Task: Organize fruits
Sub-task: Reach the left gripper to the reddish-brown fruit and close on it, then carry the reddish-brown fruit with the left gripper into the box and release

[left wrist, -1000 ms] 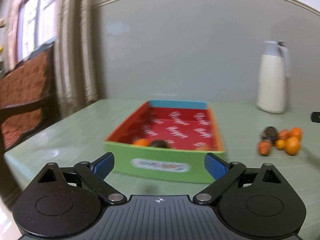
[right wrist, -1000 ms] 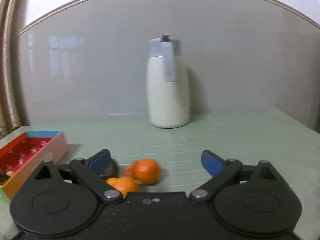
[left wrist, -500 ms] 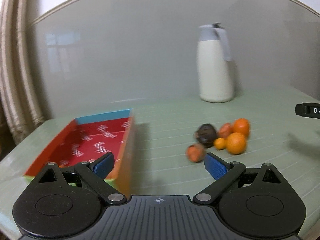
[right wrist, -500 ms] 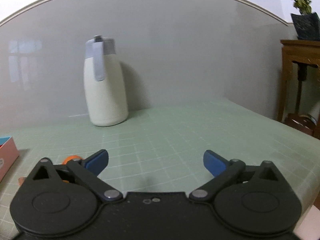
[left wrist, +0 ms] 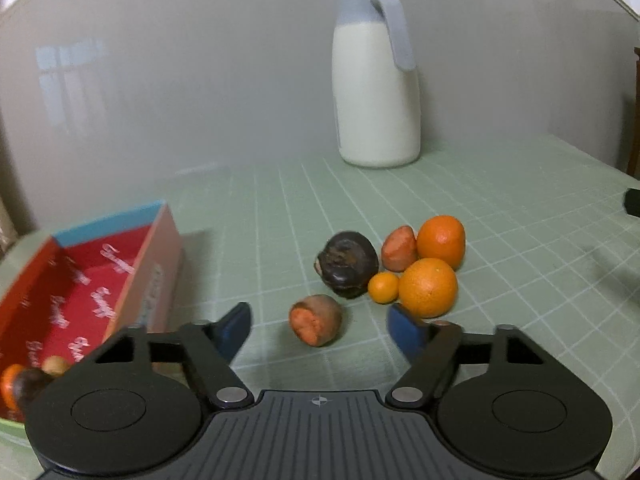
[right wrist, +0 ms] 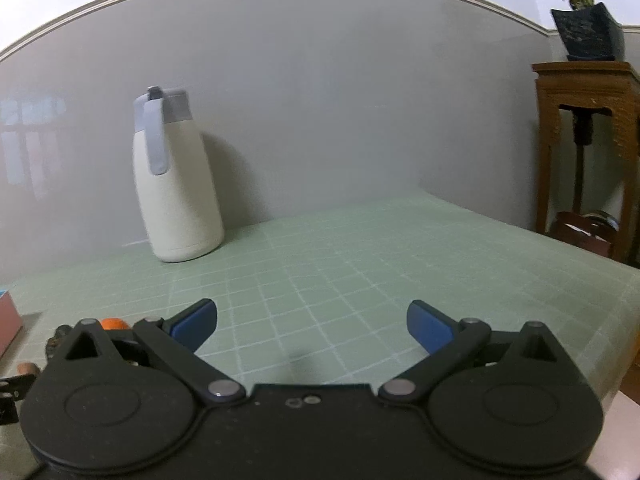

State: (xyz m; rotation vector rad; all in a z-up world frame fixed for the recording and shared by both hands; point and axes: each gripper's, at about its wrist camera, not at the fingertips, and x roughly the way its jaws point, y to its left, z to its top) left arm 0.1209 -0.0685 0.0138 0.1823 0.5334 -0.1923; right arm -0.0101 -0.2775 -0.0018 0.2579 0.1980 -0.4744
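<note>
Left wrist view: our left gripper (left wrist: 318,326) has just been closing, its jaws now half apart, the pads not pressing on anything. A reddish cut fruit (left wrist: 316,319) lies on the green tablecloth (left wrist: 500,208) between and just ahead of the fingertips. Beyond it sit a dark fruit (left wrist: 347,264) and oranges (left wrist: 428,287), bunched to the right. A red-lined box (left wrist: 160,248) lies to the gripper's left, holding a few fruits. Our right gripper (right wrist: 312,322) stands wide and empty over bare cloth, a white jug (right wrist: 176,184) far ahead to its left.
</note>
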